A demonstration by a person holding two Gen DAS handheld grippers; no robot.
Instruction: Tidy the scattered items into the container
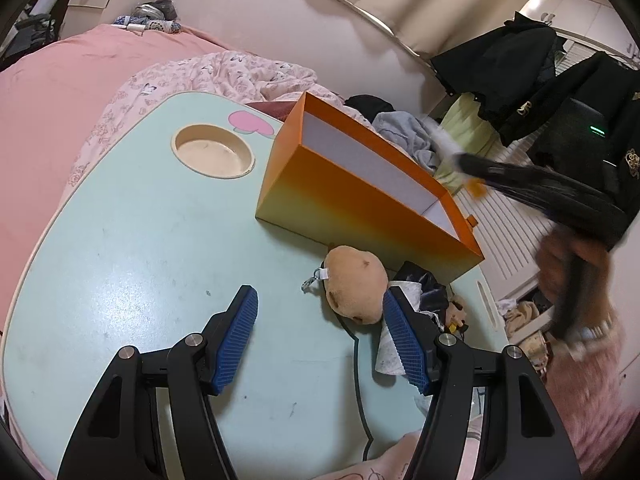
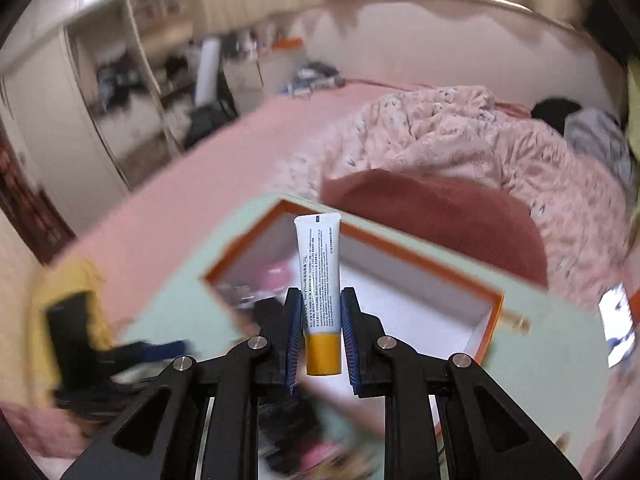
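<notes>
In the right wrist view my right gripper [image 2: 320,292] is shut on a white tube with a yellow-orange cap [image 2: 319,268]. It hangs above the open orange box [image 2: 496,300], whose white inside holds blurred pink and dark items at its left end. In the left wrist view my left gripper [image 1: 320,296] stands open low over the mint-green table [image 1: 140,260], with nothing between its blue pads. A tan plush toy with a key clip [image 1: 354,288] lies just beyond its right finger. The orange box [image 1: 360,200] stands behind the plush, and the right gripper [image 1: 460,158] is a blur over the box's far right end.
A round cup recess [image 1: 214,152] lies in the table at the left of the box. A black-and-white item [image 1: 424,286], a small figure [image 1: 456,308] and white paper [image 1: 386,356] lie by the table's right edge. Pink bedding [image 1: 48,128] surrounds the table.
</notes>
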